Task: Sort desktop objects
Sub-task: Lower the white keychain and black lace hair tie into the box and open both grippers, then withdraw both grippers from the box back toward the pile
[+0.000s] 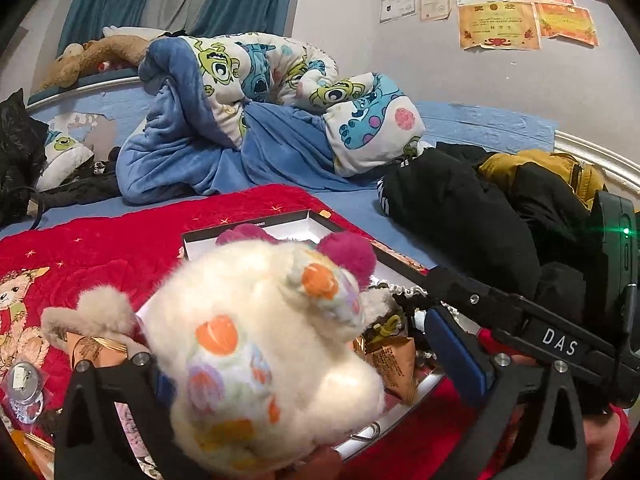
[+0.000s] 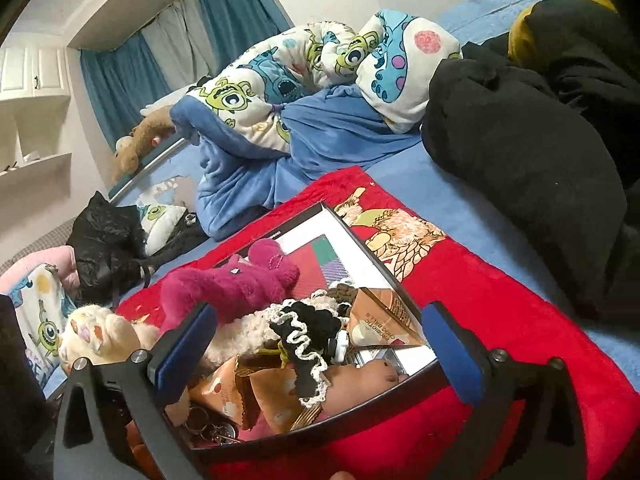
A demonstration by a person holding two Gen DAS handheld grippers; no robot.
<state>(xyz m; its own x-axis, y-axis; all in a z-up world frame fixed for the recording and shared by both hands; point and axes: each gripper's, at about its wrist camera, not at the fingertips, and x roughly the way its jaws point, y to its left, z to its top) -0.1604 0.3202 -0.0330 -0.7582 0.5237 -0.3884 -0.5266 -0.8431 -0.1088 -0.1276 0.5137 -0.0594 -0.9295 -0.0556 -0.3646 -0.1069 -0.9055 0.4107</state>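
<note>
The box [image 2: 384, 268], black-rimmed and crowded with a magenta plush [image 2: 240, 280], snack packets and a black-and-white scrunchie, sits at lower centre on the red blanket [image 2: 500, 300], under the spread right gripper [image 2: 316, 344], while the left gripper [image 1: 304, 344] stands wide around a cream plush [image 1: 256, 340].

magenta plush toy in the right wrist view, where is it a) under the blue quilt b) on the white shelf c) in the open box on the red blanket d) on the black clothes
c: the magenta plush toy lies inside the open box, which sits on the red blanket, next to a black-and-white crocheted piece and brown snack packets.
</note>
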